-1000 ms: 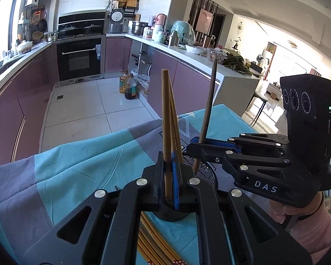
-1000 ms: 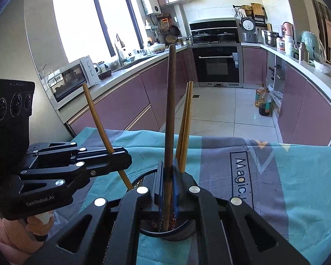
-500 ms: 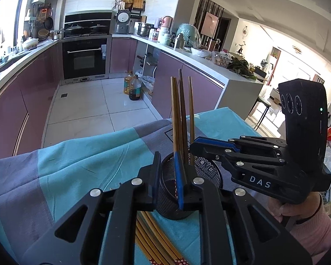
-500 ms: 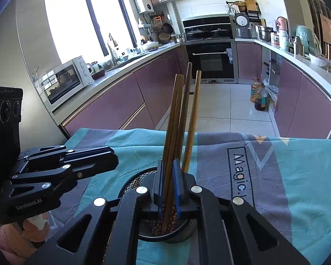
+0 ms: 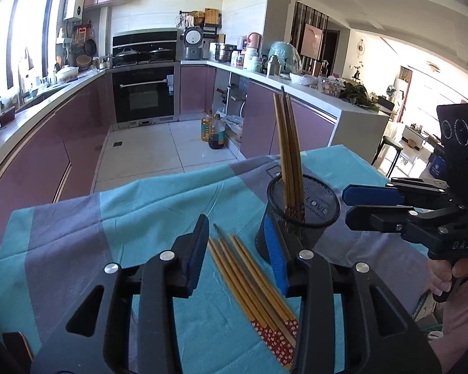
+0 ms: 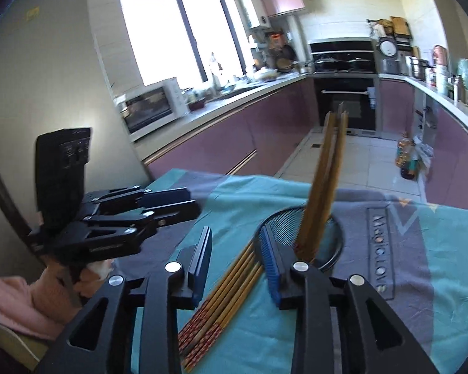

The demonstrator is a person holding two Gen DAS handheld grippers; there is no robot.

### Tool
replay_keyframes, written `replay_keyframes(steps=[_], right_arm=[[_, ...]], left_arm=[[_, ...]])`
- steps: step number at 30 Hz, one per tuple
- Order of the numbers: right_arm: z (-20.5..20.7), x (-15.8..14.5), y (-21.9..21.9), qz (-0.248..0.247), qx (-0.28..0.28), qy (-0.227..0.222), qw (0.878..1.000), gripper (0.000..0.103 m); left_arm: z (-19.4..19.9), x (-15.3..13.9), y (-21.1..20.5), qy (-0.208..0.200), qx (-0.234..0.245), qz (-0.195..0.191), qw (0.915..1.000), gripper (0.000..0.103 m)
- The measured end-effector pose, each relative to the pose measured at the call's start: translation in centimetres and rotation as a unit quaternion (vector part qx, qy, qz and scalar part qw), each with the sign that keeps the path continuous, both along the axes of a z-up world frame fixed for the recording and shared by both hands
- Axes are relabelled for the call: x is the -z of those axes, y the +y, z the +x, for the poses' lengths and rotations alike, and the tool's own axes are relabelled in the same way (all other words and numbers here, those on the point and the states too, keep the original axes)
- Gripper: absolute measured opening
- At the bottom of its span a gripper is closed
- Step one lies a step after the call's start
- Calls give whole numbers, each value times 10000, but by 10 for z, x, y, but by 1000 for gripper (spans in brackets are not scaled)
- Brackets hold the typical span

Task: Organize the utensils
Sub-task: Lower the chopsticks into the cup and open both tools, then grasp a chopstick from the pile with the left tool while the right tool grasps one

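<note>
A black mesh cup point(image 5: 315, 218) stands on the teal and grey cloth, and several wooden chopsticks point(image 5: 288, 155) lean upright in it. More chopsticks with red patterned ends point(image 5: 252, 283) lie flat on the cloth beside the cup. My left gripper point(image 5: 237, 243) hovers over these, its jaws opening, the pads pressing on nothing. My right gripper point(image 6: 235, 251) is opening too, over the same loose chopsticks point(image 6: 231, 286), with the cup point(image 6: 282, 226) just right of its right finger. Each gripper shows in the other's view: right gripper point(image 5: 348, 207), left gripper point(image 6: 193, 205).
The cloth point(image 5: 159, 205) covers a table whose far edge drops to a tiled kitchen floor. Purple cabinets, an oven and a cluttered counter line the walls. Oil bottles point(image 5: 215, 131) stand on the floor. A hand in a pink sleeve point(image 6: 15, 305) holds the left gripper.
Both grippers let go of the chopsticks they held upright over the cup; these now stand in it. Both jaws have parted and drawn back from the cup, over the loose chopsticks.
</note>
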State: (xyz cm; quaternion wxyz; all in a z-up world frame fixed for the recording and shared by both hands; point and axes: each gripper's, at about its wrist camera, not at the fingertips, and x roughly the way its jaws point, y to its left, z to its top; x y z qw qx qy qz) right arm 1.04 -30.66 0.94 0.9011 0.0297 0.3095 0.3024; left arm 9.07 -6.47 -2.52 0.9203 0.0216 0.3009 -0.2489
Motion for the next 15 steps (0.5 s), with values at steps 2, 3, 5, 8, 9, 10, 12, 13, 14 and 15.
replay_keyframes(steps=[2,3,5,8,9,10,12,13,14,15], right_arm=[[0,15,8,-66,-53,219,9997,30],[2,24,12,-74,-64,364,9993,30],[7,44,18,-93,-32,708,9974,31],[15,67,24,-59,21,1100,9939,30],[17,73,26,-100,61,1173,9930,30],[18,78,28,-132,102,1218,9924,30],[20,86,28,-110,184,1350,9906,30],[20,89,28,-101,212,1383,9901,30],[21,91,28,-108,256,1411,9896,30],[21,93,28,-122,298,1430,9892,30]], left_arm=[[-3,14,3,189,-26,19,9998,37],[-3,23,5,314,-56,56,9995,37],[-5,42,9,597,-73,50,9982,37],[-5,69,9,922,-93,69,9957,37],[-5,77,2,1003,-84,66,9949,37],[-5,83,2,1067,-75,62,9942,37],[-5,94,1,1162,-95,106,9931,37],[-5,97,0,1188,-119,144,9927,37],[-4,102,0,1241,-128,160,9921,37],[-3,105,0,1289,-121,154,9915,37]])
